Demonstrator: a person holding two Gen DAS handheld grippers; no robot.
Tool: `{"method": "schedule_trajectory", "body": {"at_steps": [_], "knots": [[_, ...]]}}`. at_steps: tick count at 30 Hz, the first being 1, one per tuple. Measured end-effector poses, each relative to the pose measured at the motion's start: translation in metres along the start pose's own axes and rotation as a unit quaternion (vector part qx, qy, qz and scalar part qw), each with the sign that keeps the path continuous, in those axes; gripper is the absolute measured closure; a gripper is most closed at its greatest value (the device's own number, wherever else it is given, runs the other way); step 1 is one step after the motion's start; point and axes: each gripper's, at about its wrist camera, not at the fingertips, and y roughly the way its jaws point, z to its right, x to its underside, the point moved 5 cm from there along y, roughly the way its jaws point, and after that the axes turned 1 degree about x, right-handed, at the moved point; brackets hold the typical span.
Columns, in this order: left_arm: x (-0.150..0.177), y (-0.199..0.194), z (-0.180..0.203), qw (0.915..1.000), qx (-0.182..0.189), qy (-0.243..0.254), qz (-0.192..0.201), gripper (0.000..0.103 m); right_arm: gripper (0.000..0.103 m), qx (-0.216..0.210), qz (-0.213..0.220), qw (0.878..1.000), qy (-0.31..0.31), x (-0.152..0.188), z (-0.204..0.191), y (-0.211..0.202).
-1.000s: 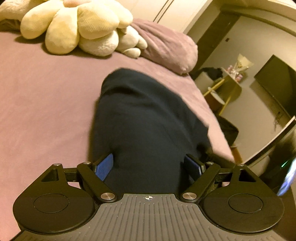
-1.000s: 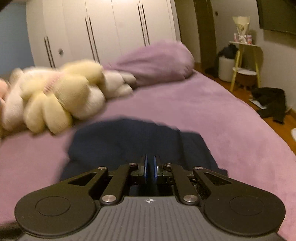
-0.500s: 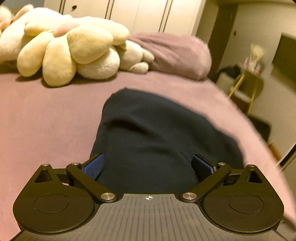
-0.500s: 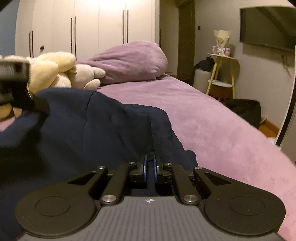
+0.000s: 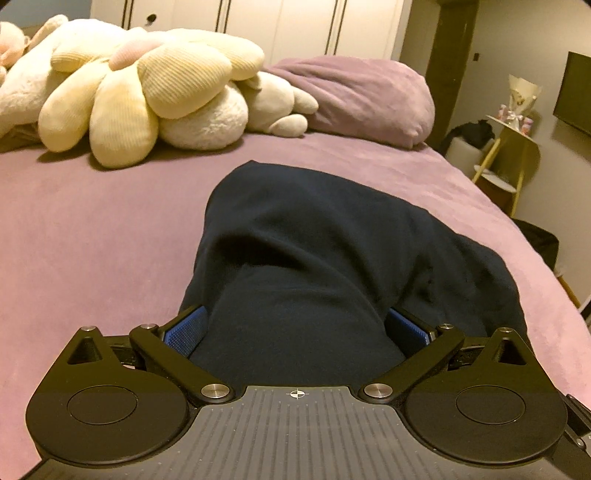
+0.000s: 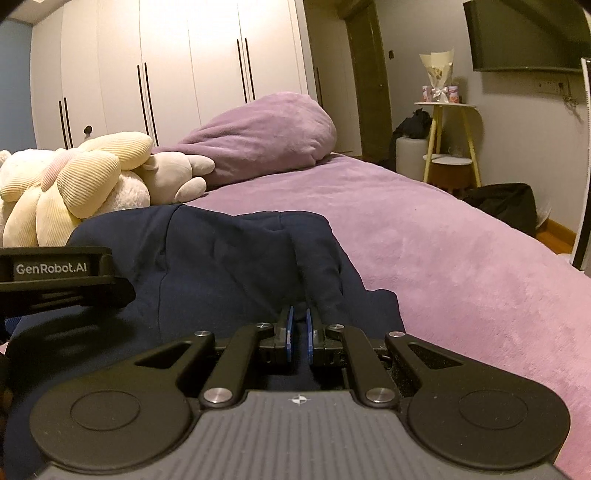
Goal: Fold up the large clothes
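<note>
A dark navy garment [image 5: 325, 240] lies bunched on the purple bedspread [image 5: 92, 229], folded over on itself. My left gripper [image 5: 295, 325] stands wide open, and a thick roll of the garment bulges up between its blue pads [image 5: 184, 330]. In the right wrist view the same garment [image 6: 221, 266] fills the near left. My right gripper [image 6: 299, 325] is shut on a narrow ridge of it near the garment's right edge. The left gripper's black body [image 6: 55, 273] shows at the left, close over the cloth.
Cream plush toys [image 5: 147, 92] and a purple pillow [image 5: 362, 96] lie at the head of the bed. White wardrobe doors [image 6: 184, 66] stand behind. Off the bed's right side are a small yellow-legged table [image 6: 447, 140], a dark bag on the floor [image 6: 506, 206] and a wall screen [image 6: 517, 33].
Both grippers have come down toward the bed with the garment. The left jaws have spread wider and its view has levelled out. The right jaws stay closed on the cloth.
</note>
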Motion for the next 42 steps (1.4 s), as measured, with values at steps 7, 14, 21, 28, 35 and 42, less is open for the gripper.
{"method": "schedule_trajectory", "body": {"at_steps": [7, 14, 21, 28, 35, 42], "knots": [[-0.003, -0.002, -0.007, 0.9999, 0.008, -0.008, -0.006, 0.000, 0.097, 0.004, -0.007, 1.000, -0.007, -0.002, -0.004, 0.005], [-0.001, -0.006, -0.010, 0.9998, 0.018, -0.009, -0.001, 0.000, 0.096, -0.001, -0.008, 1.000, 0.003, -0.008, 0.001, -0.009], [-0.002, -0.003, -0.006, 1.0000, 0.005, -0.003, -0.004, 0.000, 0.096, 0.002, 0.001, 1.000, 0.003, 0.001, 0.003, -0.004], [-0.015, -0.027, -0.032, 0.9950, 0.086, -0.006, -0.051, 0.000, 0.092, -0.020, -0.044, 0.999, 0.001, -0.016, 0.004, -0.005], [0.004, -0.061, -0.109, 0.9610, 0.231, -0.096, -0.119, 0.000, 0.045, -0.092, -0.114, 0.984, 0.104, -0.034, 0.082, -0.044], [0.010, -0.033, -0.101, 0.9355, 0.274, -0.163, -0.153, 0.000, 0.045, -0.196, -0.227, 0.915, 0.269, -0.003, 0.125, -0.014]]}}
